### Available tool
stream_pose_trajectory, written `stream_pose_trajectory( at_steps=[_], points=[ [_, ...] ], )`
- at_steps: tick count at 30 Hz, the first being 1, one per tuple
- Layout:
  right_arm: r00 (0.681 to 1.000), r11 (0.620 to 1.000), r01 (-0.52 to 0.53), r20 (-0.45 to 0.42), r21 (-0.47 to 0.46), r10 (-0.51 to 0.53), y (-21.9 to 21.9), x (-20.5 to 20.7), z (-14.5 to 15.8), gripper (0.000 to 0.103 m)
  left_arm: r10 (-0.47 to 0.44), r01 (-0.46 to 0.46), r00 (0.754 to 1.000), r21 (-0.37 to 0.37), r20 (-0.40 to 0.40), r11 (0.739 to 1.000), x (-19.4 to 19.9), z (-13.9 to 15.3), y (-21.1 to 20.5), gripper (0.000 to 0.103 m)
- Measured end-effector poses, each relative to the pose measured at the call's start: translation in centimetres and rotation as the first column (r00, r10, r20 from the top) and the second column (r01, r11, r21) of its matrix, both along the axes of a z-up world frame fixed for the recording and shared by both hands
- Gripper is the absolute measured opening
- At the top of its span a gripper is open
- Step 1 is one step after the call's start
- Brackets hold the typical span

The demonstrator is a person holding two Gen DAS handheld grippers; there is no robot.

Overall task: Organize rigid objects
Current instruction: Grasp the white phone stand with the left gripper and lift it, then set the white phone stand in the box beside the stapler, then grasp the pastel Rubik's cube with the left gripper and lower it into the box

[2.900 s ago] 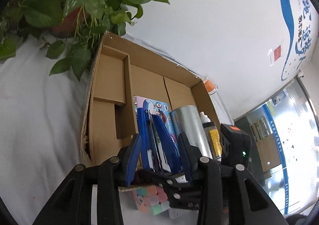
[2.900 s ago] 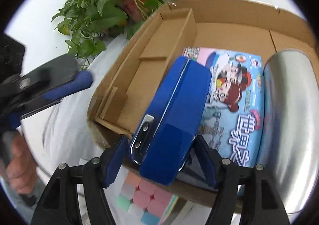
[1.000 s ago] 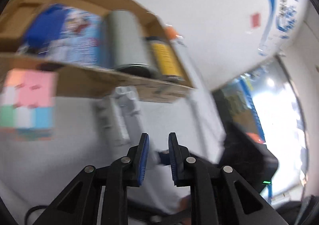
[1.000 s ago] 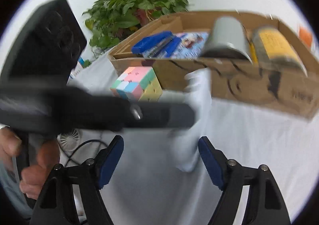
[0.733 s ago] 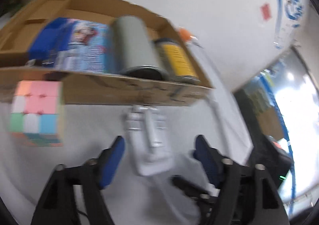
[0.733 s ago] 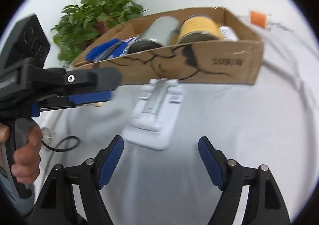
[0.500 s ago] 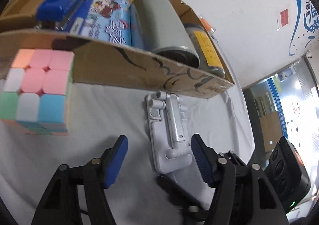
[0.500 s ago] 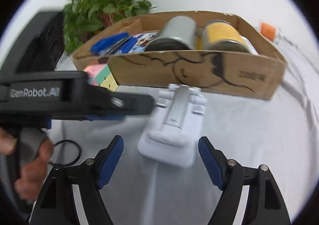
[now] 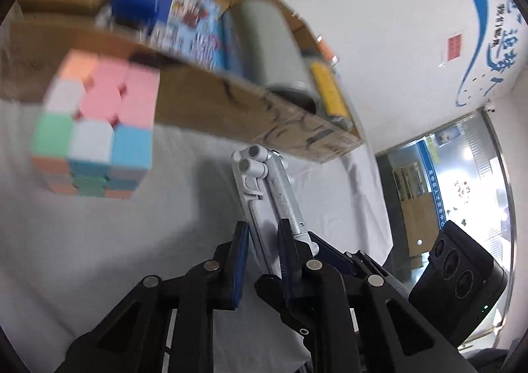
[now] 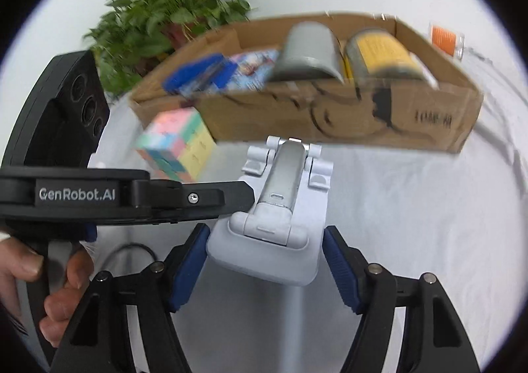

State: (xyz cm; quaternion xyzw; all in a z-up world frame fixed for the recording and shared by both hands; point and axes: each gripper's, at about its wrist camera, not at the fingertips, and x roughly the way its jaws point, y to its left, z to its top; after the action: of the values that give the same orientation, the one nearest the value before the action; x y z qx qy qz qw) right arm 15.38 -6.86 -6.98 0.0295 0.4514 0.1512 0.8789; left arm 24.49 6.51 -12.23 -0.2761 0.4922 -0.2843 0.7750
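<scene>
Left gripper (image 9: 262, 237): jaws nearly shut, pinching one long edge of the white folding phone stand (image 9: 264, 188). Right gripper (image 10: 264, 257): jaws closing about the stand's wide base, pads not yet touching it. The stand lies on the white cloth (image 10: 412, 224) just before the cardboard box (image 10: 330, 122), whose front wall faces the grippers; a colour cube (image 10: 175, 145) sits at the box's left corner. Risks: the thin edge grip may let the stand pivot or unfold; the two grippers, crowded together, may collide.

Potted plant (image 10: 171, 16) behind box; white cloth (image 10: 412, 208) on table; blue-lettered wall poster (image 9: 488, 39).
</scene>
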Motion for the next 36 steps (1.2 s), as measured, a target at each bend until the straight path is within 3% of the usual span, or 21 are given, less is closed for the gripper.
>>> stream_pose_trajectory(
  at_steps=[5,8,17,21,27,29,30,31,34,36],
  points=[
    [0.992,0.999,-0.033,0.122,0.023,0.03,2.5,1.7,4.6,0.069,0.024,-0.034,0.987,0.062,0.159,0.998,0.8,6.5,2.4,0.015],
    [0.991,0.998,-0.047,0.129,0.047,0.041,3.7,5.1,5.8,0.07,0.029,-0.046,0.984,0.093,0.176,0.995,3.9,8.0,3.6,0.015],
    [0.999,0.999,-0.031,0.013,0.029,0.03,5.8,12.3,4.0,0.07,0.027,-0.034,0.997,0.088,0.078,0.996,13.4,5.4,5.3,0.015],
    [0.998,0.998,-0.055,-0.011,0.013,0.055,5.7,11.7,3.7,0.071,0.027,-0.04,0.994,0.123,0.104,0.992,12.6,5.5,5.5,0.029],
    [0.994,0.995,-0.089,0.064,-0.05,0.093,5.7,11.1,4.8,0.071,0.093,-0.14,0.967,0.191,0.237,0.972,7.7,8.4,7.8,0.032],
    [0.993,0.994,-0.094,0.067,-0.06,0.098,6.2,12.3,4.9,0.067,0.121,-0.188,0.952,0.225,0.283,0.956,6.0,9.3,8.3,0.049],
    [0.993,0.993,-0.097,0.066,-0.07,0.101,6.5,12.8,4.8,0.059,0.139,-0.215,0.943,0.237,0.302,0.947,5.4,9.6,8.5,0.063],
    [0.993,0.989,-0.101,0.056,-0.105,0.108,7.2,13.7,4.2,0.048,0.16,-0.247,0.933,0.248,0.324,0.937,4.5,10.0,8.9,0.069],
    [0.995,0.984,-0.094,-0.026,-0.152,0.091,8.2,15.3,1.9,0.023,0.195,-0.295,0.912,0.247,0.362,0.923,2.3,11.1,10.0,0.069],
    [0.997,0.977,-0.082,0.0,-0.199,0.083,8.6,14.7,1.6,0.022,0.21,-0.309,0.906,0.236,0.368,0.921,1.2,11.5,10.7,0.069]
  ],
)
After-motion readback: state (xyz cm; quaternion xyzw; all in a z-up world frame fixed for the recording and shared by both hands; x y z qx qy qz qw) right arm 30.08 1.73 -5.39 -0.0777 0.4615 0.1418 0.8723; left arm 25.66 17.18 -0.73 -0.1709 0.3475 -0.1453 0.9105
